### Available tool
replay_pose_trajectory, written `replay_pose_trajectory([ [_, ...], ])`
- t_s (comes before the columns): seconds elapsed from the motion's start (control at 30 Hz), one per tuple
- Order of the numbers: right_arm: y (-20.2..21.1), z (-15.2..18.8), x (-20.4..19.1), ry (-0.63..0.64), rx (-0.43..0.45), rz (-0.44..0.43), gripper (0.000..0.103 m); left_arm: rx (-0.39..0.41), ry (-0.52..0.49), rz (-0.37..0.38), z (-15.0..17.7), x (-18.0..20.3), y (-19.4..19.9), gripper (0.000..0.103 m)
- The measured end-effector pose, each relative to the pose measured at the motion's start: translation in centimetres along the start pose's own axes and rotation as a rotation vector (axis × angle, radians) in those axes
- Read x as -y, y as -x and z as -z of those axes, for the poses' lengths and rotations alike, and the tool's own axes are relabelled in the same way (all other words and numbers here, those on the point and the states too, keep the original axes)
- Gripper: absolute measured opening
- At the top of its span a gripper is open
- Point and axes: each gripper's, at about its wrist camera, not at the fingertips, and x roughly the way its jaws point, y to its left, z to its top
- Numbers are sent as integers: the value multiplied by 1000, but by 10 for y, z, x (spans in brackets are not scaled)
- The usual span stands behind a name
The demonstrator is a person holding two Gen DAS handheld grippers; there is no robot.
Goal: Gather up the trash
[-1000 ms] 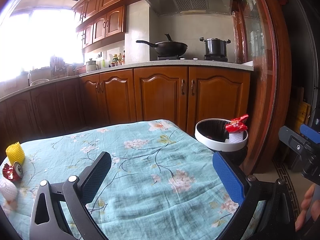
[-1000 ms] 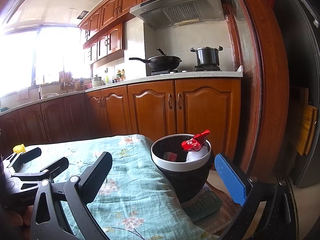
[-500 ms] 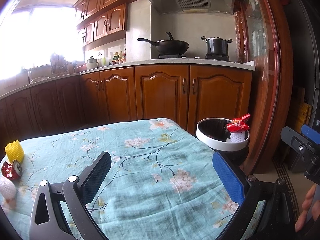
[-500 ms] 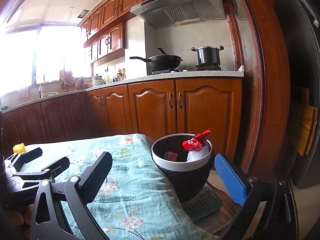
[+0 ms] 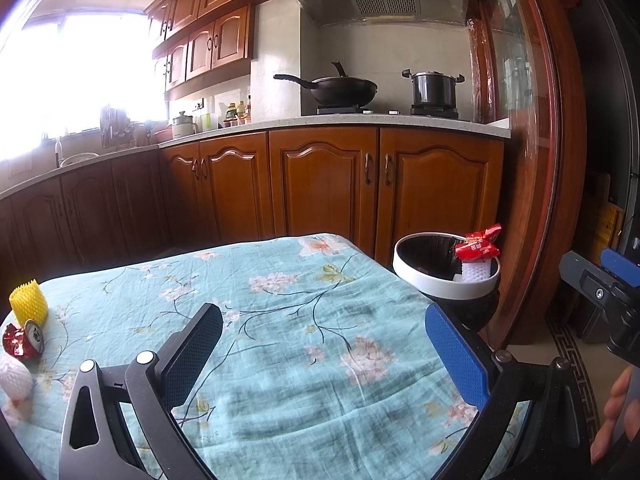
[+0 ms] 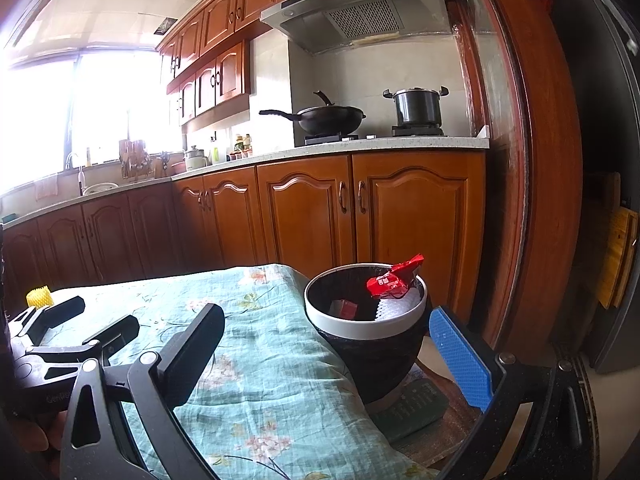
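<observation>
On the tablecloth [image 5: 304, 320], three trash pieces [image 5: 24, 338].

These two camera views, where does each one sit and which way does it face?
Left wrist view: sits on the left hand-held gripper, open over the teal floral tablecloth, facing the wooden kitchen cabinets; the person's fingers show at right.
Right wrist view: sits on the right hand-held gripper, open, facing the white-rimmed black trash bin; the left gripper shows at left.
Both share the bin, the red crumpled wrapper and the yellow foam net sleeve.
</observation>
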Motion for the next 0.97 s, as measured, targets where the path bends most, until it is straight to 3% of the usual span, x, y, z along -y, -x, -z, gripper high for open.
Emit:
replay_pose_trajectory([
  [0.97,-14,0,5,-20,-38,-12,103,-19,5,27,-4,-5,-3,102],
])
